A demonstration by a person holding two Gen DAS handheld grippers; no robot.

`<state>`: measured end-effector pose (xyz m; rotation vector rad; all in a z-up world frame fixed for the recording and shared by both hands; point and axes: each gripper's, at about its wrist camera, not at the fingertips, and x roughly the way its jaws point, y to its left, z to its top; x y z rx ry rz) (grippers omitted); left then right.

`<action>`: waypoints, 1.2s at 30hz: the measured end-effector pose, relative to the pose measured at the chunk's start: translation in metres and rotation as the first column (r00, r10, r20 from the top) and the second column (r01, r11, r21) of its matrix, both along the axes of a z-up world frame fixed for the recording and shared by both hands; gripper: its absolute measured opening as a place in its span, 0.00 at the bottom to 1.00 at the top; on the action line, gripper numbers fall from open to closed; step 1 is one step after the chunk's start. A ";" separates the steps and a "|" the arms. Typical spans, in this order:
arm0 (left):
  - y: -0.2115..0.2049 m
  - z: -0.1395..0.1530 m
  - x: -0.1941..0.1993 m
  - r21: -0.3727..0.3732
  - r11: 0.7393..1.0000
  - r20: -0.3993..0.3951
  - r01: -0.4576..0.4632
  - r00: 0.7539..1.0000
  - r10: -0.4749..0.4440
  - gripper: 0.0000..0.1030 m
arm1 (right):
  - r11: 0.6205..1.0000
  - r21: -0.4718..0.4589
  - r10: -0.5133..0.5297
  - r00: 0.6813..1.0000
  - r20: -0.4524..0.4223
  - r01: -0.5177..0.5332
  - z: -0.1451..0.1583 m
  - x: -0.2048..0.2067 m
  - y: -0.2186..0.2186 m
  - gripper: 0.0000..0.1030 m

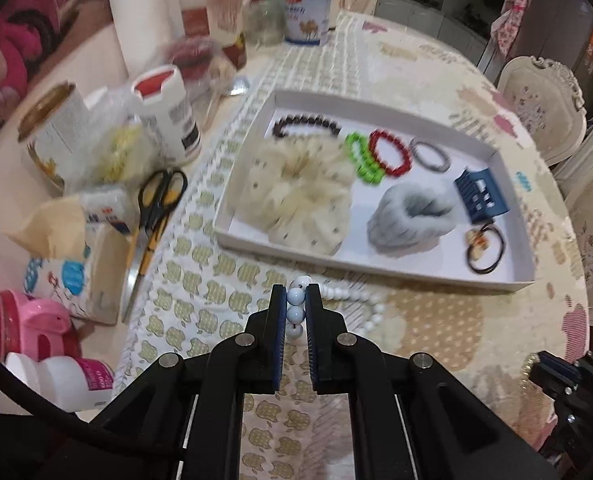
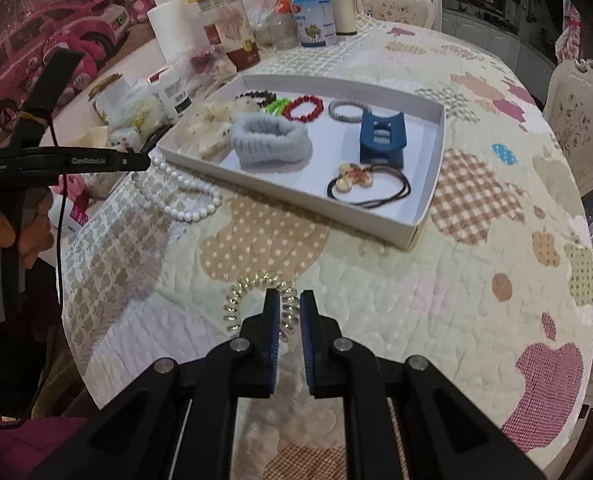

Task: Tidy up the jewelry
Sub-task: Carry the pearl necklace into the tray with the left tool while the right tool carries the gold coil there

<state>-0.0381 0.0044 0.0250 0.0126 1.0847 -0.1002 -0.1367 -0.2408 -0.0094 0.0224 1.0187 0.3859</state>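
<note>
L gripper (image 1: pixel 295 298) is pinching the white bead necklace (image 2: pixel 176 196) btwn its pads, jaws nearly together on a couple of beads at one end; the rest of the strand is trailing across the quilted tablecloth (image 2: pixel 376 288) just in front of the white tray (image 1: pixel 252 236). R gripper (image 2: pixel 284 308) is pinching a clear spiral hair tie (image 2: pixel 252 284), jaws close together on one side of the coil, w/ the loop sitting out ahead and left of the fingers, over the cloth, near side of the tray.

The tray is sitting mid-table, shallow, w/ low walls, and is holding:
- cream scrunchie (image 1: pixel 300 196), at the left end
- dark bead bracelet (image 1: pixel 304 124), behind the scrunchie along the far wall
- green bead bracelet (image 1: pixel 362 158) and red bead bracelet (image 1: pixel 390 152), overlapping side by side
- grey bracelet (image 1: pixel 430 154), just right of the red one
- grey-blue scrunchie (image 1: pixel 408 216), about centre
- blue claw clip (image 1: pixel 482 194), right of that scrunchie
- black hair tie w/ a pale charm (image 1: pixel 482 246), in the near right corner

Left of the tray, off it: black-handled scissors (image 1: pixel 158 204), a white bottle w/ a red cap (image 1: pixel 168 114), an open tin (image 1: pixel 52 132), a paper towel roll (image 1: pixel 140 16), and more jars and packets behind, too blurred to tell contents. Ornate chairs (image 1: pixel 544 104) are standing round the far side.
</note>
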 end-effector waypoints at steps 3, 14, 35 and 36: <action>-0.005 0.015 -0.001 0.000 1.000 0.027 0.006 1.000 -0.006 0.08 | 1.000 -0.001 0.003 1.000 0.018 -0.003 0.007 0.004 -0.001 0.10; -0.019 0.055 0.009 0.004 1.000 0.101 0.031 0.994 -0.031 0.08 | 1.000 -0.003 -0.003 0.997 0.078 0.003 0.033 0.025 -0.003 0.10; -0.064 0.082 0.061 -0.016 0.992 0.147 0.122 0.982 -0.118 0.08 | 0.995 0.030 -0.093 0.993 0.079 0.091 0.040 0.084 -0.012 0.10; -0.067 0.083 0.065 -0.016 0.992 0.147 0.128 0.981 -0.124 0.08 | 0.995 0.031 -0.095 0.992 0.078 0.093 0.040 0.088 -0.011 0.10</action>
